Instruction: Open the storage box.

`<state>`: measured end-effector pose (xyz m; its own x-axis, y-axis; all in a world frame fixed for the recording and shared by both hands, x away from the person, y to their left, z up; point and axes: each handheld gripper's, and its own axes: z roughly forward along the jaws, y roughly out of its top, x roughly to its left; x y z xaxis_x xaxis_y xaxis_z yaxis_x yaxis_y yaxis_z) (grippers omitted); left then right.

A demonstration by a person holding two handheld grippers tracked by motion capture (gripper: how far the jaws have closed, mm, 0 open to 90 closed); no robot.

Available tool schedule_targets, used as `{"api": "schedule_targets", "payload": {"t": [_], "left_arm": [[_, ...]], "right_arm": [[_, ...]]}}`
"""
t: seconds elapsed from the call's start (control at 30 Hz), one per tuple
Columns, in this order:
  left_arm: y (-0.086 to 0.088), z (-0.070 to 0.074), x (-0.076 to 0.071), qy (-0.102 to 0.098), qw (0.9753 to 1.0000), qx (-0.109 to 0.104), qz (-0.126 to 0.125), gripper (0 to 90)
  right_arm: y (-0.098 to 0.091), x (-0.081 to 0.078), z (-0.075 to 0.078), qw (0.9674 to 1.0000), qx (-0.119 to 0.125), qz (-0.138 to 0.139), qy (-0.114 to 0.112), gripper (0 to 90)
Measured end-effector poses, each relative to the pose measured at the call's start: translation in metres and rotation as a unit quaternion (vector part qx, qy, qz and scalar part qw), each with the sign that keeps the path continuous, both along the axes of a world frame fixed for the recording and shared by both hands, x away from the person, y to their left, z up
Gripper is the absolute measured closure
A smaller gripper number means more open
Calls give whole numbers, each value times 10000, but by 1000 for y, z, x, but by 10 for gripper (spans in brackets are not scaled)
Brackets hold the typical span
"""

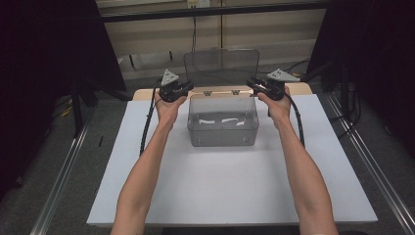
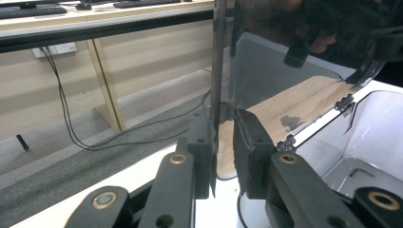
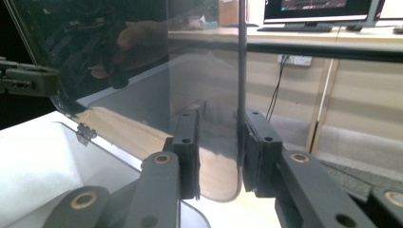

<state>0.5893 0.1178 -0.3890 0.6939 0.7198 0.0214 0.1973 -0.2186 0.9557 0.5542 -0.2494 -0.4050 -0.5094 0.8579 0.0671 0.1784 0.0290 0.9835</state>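
Left gripper (image 1: 183, 88) pinches the left edge of the clear lid (image 1: 221, 62) (standing upright on its hinges behind the box (image 1: 222, 128)). Right gripper (image 1: 256, 84) straddles the right edge, its jaws narrow, one pad touching. Box sits mid-table (image 1: 235, 191).

clear glossy plastic lid (image 1: 221, 60), matt white tabletop (image 1: 235, 186)

The upright lid (image 1: 221, 62) walls off the box's (image 1: 222, 134) far side; its top lies open from above.
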Motion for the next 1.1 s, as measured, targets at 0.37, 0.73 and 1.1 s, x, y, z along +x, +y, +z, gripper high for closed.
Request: {"api": "schedule_targets", "payload": {"t": [0.37,0.73,1.1], "left_arm": [[-1,-5,4,54,10000,76,31,766],[-3,-16,12,225,9997,-32,27,709],[-7,-18,16,378,9992,-83,87,632]], "right_arm": [[3,7,-15,9997,62,-20,247,681],[2,16,-15,9988,250,59,408,645],[3,19,-17,9983,319,30,477,613]]}}
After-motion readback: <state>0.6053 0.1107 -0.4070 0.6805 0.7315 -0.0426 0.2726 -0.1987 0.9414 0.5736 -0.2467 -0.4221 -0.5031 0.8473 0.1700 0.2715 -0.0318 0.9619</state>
